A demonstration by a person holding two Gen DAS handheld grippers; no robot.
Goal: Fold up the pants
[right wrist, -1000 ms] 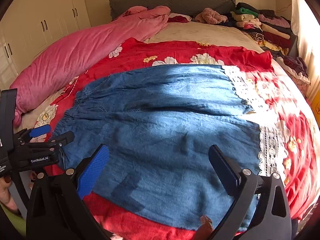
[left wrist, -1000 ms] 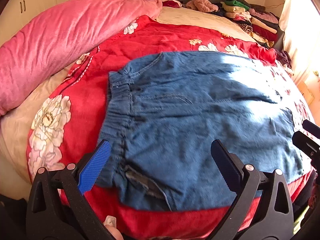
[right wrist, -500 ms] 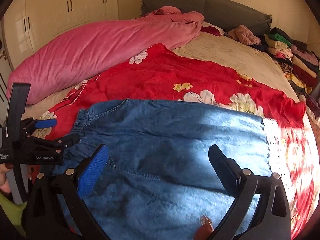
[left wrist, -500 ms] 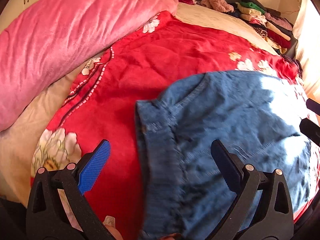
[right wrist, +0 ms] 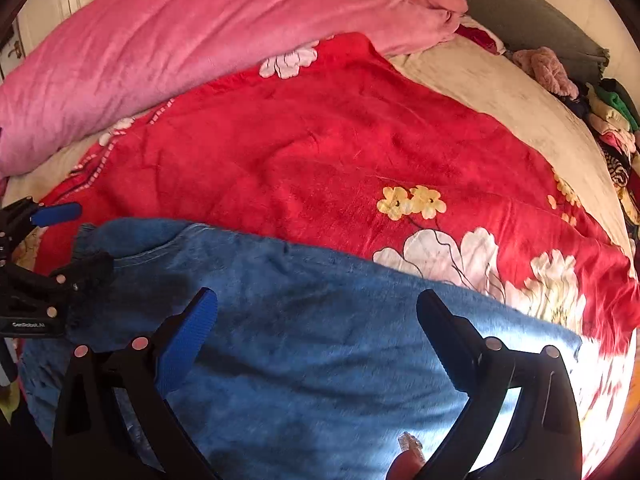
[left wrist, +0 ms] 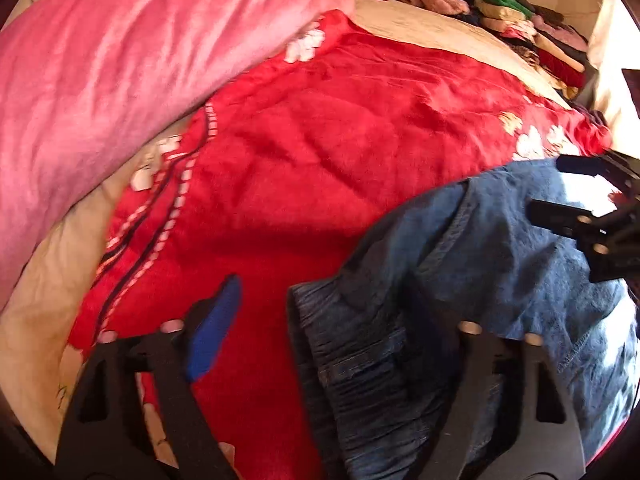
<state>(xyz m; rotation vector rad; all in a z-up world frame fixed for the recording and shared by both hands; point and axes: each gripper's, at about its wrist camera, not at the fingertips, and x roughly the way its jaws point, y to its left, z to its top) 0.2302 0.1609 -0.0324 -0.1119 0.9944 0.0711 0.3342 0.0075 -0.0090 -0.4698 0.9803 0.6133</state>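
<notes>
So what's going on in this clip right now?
A person with a hand-held gripper in each hand is folding denim pants spread on a red floral blanket on a bed. The left hand-held gripper has just been closing at the gathered waistband, which lies between its jaws, not visibly pinched yet. The right hand-held gripper hovers open over the pants, holding nothing.

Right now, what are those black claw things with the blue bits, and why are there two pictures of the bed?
They are grabbing tools. A person holds one hand-held gripper in each hand, and each carries a camera looking along its two fingers, so you get two views.

The left hand-held gripper has just been closing around the gathered waistband of the blue denim pants; whether it is pinching yet is unclear. The right hand-held gripper is open above the same pants, holding nothing.

The pants lie on a red flowered blanket, beside a pink plush quilt.
</notes>
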